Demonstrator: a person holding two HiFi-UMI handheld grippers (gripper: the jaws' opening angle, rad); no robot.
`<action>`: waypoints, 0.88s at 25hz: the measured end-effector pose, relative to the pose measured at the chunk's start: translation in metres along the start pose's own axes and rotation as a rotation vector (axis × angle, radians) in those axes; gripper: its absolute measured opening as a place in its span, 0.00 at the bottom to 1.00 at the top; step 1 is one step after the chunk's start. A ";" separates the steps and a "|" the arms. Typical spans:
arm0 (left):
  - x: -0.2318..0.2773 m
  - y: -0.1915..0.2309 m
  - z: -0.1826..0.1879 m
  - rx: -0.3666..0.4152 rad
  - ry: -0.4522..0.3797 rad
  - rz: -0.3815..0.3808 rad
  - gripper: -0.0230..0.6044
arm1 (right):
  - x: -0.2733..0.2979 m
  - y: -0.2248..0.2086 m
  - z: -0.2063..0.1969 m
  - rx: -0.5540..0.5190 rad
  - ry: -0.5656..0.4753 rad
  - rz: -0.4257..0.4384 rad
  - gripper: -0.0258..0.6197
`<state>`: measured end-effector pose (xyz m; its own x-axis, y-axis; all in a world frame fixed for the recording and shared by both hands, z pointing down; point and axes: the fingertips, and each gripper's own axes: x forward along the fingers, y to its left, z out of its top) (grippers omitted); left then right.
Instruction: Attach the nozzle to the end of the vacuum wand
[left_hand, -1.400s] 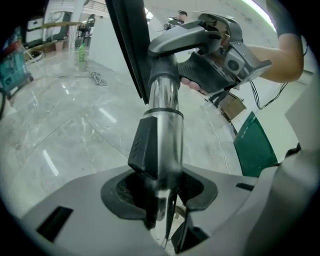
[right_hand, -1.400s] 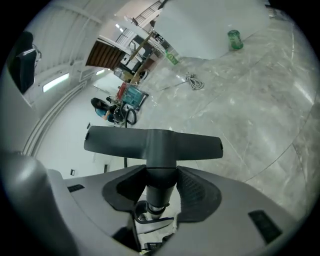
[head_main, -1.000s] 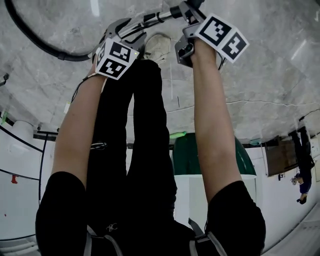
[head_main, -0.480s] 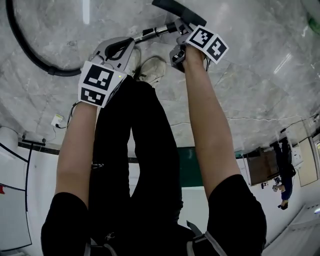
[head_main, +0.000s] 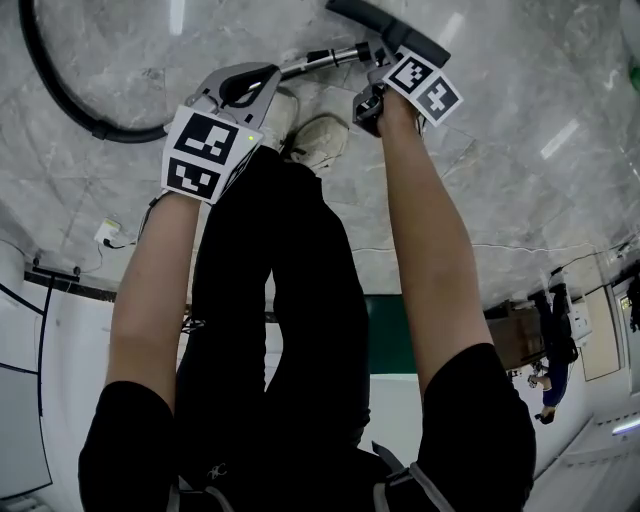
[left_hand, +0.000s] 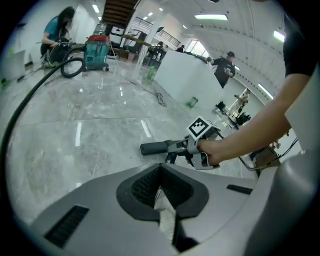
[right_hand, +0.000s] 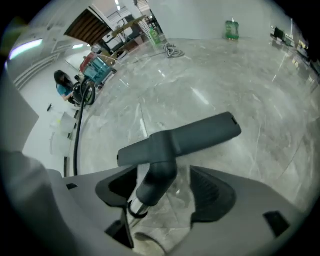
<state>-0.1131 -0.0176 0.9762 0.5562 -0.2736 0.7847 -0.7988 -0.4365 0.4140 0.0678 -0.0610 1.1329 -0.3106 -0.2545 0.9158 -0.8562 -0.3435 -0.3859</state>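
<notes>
Black short sleeves (head_main: 115, 430) are worn, seen at the lower left and lower right of the head view. Black trousers (head_main: 290, 300) run down the middle of that frame. Pale shoes (head_main: 325, 140) are seen near the top centre. Grey straps (head_main: 392, 480) are visible at the bottom edge, and beside them what may be a small light emblem (head_main: 222, 456), too small to be read. The left gripper (left_hand: 161, 172) is shelled in smooth grey and fitted with black ribbed pads (left_hand: 142, 185). Its cube (head_main: 205, 152), at the upper left, is white with black square markers.
</notes>
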 end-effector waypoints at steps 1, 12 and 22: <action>-0.003 -0.002 0.001 0.028 0.010 0.020 0.05 | -0.004 0.003 -0.004 0.006 0.016 0.004 0.60; -0.105 -0.054 0.102 0.077 -0.062 0.172 0.05 | -0.243 0.133 0.010 -0.528 -0.187 0.035 0.06; -0.278 -0.221 0.292 0.207 -0.258 0.115 0.05 | -0.590 0.230 0.092 -0.731 -0.714 -0.110 0.06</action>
<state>-0.0242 -0.0957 0.5317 0.5264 -0.5269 0.6673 -0.8107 -0.5476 0.2071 0.0921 -0.0726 0.4938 -0.1019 -0.8151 0.5703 -0.9812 0.1767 0.0772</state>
